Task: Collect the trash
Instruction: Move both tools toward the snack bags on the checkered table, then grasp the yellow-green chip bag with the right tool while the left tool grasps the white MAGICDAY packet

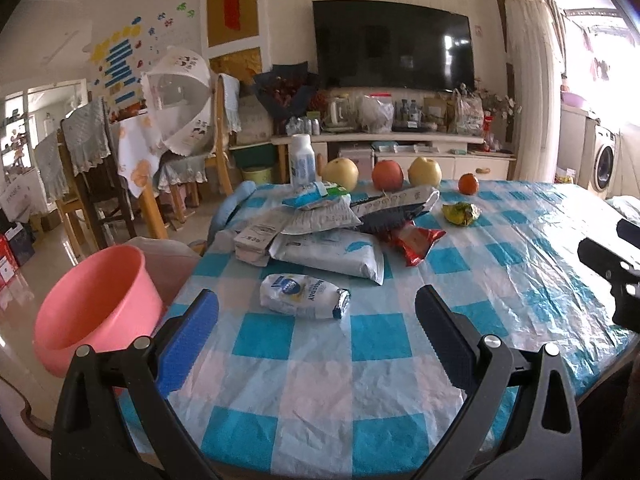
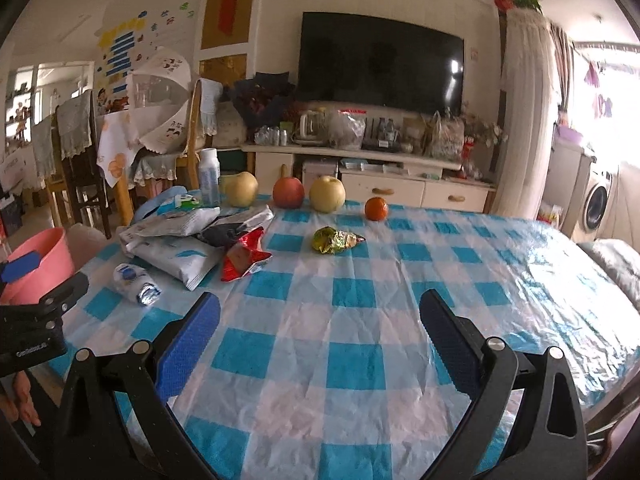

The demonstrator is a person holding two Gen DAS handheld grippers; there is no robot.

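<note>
**Trash collection: opening approach**

Left gripper [image 1: 316, 320]: jaws apart, empty; right gripper [image 2: 320, 324]: likewise; crumpled white wrapper [image 1: 302, 295] centre frame, just ahead of left fingers; wrapper pile [image 1: 328, 236] beyond; pink basin [image 1: 96, 304] lower left; next move, likely: advance, clamp wrapper.

Not much is readable here. The crumpled white wrapper [image 1: 302, 295] nearest the camera has blue print that looks like "MAGIDAY", though I can't be sure of the letters. The other gripper's black body [image 2: 34, 334] carries a small white label, too blurry to read. Print on the other packets is illegible.
</note>
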